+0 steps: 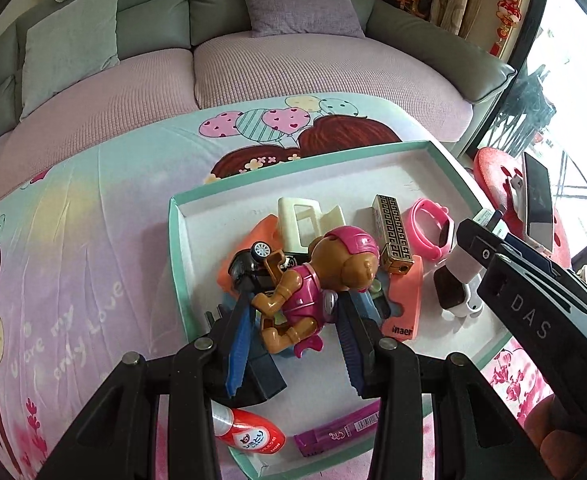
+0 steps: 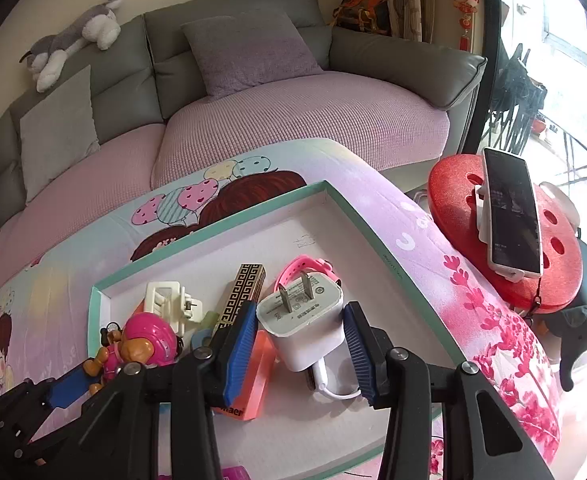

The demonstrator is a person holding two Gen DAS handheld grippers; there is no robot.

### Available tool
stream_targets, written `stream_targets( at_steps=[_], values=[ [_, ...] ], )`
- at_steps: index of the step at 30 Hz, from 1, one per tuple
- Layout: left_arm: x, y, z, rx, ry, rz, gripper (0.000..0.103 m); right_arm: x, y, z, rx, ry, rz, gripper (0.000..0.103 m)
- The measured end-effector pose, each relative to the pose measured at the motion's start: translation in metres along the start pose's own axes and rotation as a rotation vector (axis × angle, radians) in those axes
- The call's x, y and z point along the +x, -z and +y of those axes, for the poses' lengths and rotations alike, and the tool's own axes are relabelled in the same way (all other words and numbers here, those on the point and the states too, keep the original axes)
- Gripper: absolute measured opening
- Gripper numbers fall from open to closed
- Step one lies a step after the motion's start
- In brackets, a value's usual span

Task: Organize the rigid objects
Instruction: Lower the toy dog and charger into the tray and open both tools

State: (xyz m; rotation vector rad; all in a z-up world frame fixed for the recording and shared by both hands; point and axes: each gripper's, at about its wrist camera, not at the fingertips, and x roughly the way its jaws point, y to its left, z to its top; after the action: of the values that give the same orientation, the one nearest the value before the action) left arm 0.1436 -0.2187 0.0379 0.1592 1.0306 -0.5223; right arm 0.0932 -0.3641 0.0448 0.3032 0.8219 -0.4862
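Note:
A shallow white tray with a teal rim (image 1: 293, 164) lies on the cartoon-print cloth. My left gripper (image 1: 295, 300) is shut on a brown toy dog with a pink helmet (image 1: 325, 264), held just above the tray's pile. That toy (image 2: 145, 344) also shows at the lower left of the right wrist view. My right gripper (image 2: 301, 312) is shut on a white charger plug (image 2: 305, 320), prongs pointing away, over the tray's right part (image 2: 213, 232). The left wrist view shows the charger (image 1: 465, 264) at that gripper's tip.
In the tray lie a cream hair clip (image 1: 297, 220), a gold patterned lighter (image 1: 395, 236), a pink watch (image 1: 429, 232), a black toy car (image 1: 249, 260), a salmon box (image 1: 403, 300), a red glue bottle (image 1: 249, 432) and a purple marker (image 1: 333, 432). A phone (image 2: 513, 216) stands on a red stool.

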Motion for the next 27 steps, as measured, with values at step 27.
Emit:
stream_targets(
  at_steps=[27],
  values=[
    [-0.010, -0.001, 0.023, -0.075, 0.006, 0.000, 0.060, -0.001, 0.001, 0.013, -0.040, -0.028, 0.013, 0.061]
  ],
)
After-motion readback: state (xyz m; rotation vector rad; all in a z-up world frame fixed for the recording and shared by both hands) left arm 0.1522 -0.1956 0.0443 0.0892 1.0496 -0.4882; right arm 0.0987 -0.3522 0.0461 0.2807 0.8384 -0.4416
